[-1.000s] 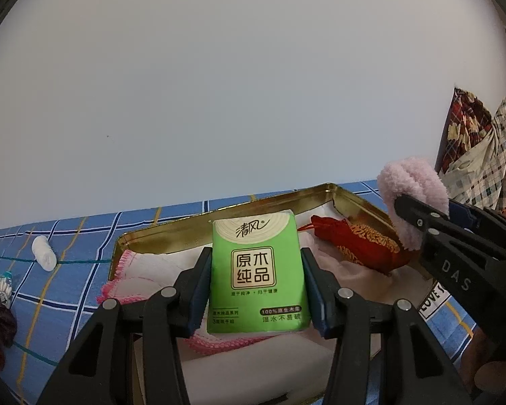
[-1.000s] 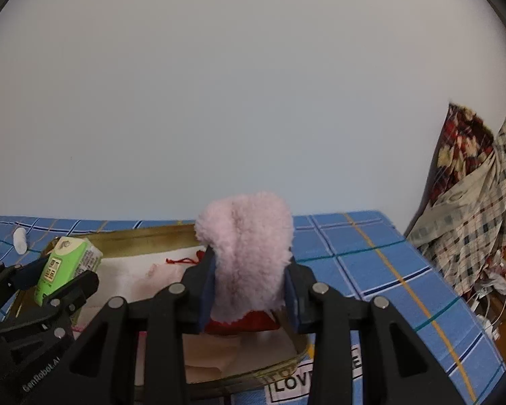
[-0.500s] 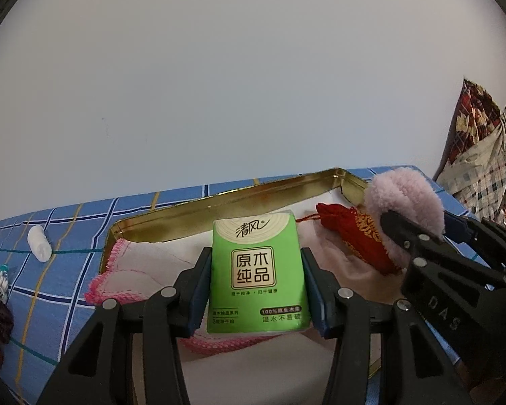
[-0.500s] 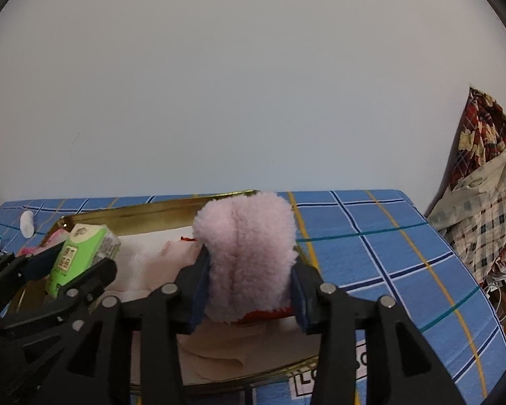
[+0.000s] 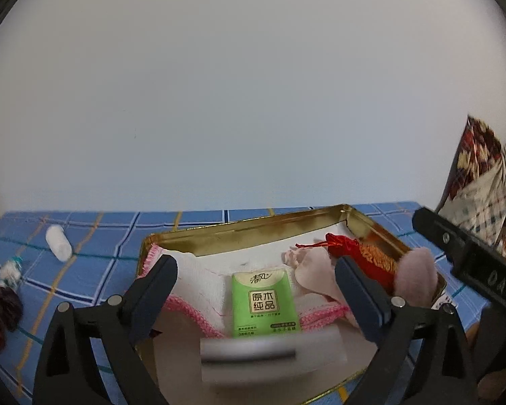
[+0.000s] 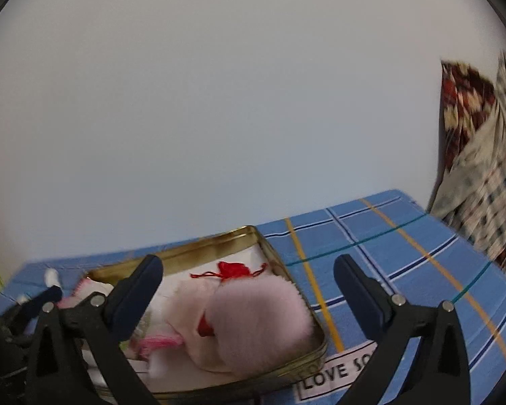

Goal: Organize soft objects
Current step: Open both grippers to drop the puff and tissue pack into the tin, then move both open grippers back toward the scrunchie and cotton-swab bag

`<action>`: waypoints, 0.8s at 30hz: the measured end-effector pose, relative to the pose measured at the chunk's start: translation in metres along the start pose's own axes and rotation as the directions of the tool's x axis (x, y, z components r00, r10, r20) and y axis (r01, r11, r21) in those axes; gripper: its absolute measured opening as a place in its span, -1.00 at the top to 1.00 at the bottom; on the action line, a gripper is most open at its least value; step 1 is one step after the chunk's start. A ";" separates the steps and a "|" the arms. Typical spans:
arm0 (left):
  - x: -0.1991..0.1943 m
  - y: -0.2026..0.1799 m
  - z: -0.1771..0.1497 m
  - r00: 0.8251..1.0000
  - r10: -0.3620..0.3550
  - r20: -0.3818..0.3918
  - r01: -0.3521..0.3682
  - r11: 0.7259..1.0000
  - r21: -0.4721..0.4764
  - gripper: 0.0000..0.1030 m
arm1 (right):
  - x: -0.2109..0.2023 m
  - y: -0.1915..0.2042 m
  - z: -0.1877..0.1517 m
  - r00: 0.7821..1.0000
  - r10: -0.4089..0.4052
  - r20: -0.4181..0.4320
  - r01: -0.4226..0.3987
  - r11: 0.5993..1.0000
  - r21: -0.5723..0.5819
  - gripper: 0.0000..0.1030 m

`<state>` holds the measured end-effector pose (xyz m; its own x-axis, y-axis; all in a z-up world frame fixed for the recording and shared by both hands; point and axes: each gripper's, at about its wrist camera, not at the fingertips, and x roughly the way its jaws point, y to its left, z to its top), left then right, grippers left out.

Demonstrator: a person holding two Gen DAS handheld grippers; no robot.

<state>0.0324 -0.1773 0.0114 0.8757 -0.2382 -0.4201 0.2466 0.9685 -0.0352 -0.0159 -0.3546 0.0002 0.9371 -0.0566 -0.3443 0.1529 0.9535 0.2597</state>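
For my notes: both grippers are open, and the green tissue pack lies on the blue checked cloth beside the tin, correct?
Not quite. The left wrist view shows the green tissue pack lying inside the gold tin, on the pink-edged towel. Both the left gripper and right gripper are indeed open.

Shiny gold metal tin (image 6: 288,366) holds fluffy pink plush (image 6: 259,320) and glossy tissue pack (image 5: 264,303).

Both wrist cams sit low and close over the gold tin (image 5: 253,233) (image 6: 185,253), facing the white wall; left views its front, right its right end.
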 end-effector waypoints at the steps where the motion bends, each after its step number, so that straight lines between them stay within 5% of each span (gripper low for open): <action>1: 0.000 -0.001 -0.001 1.000 0.002 -0.001 -0.002 1.000 0.011 -0.87 | 0.000 -0.002 0.000 1.000 -0.001 0.000 0.001 1.000 0.010 -1.00; 13: -0.012 0.018 -0.004 0.995 0.091 0.026 -0.092 0.996 0.007 -0.87 | -0.018 -0.023 0.002 0.992 -0.081 0.092 0.073 0.993 0.090 -1.00; 24: -0.038 0.043 -0.017 0.969 0.196 0.151 -0.204 0.978 0.041 -0.87 | -0.039 -0.011 0.001 0.943 -0.208 0.261 0.198 0.978 0.063 -1.00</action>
<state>0.0028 -0.1250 0.0103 0.9595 -0.0518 -0.2769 0.0793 0.9929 0.0888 -0.0541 -0.3633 0.0119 0.9336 -0.3283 -0.1435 0.3548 0.9029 0.2427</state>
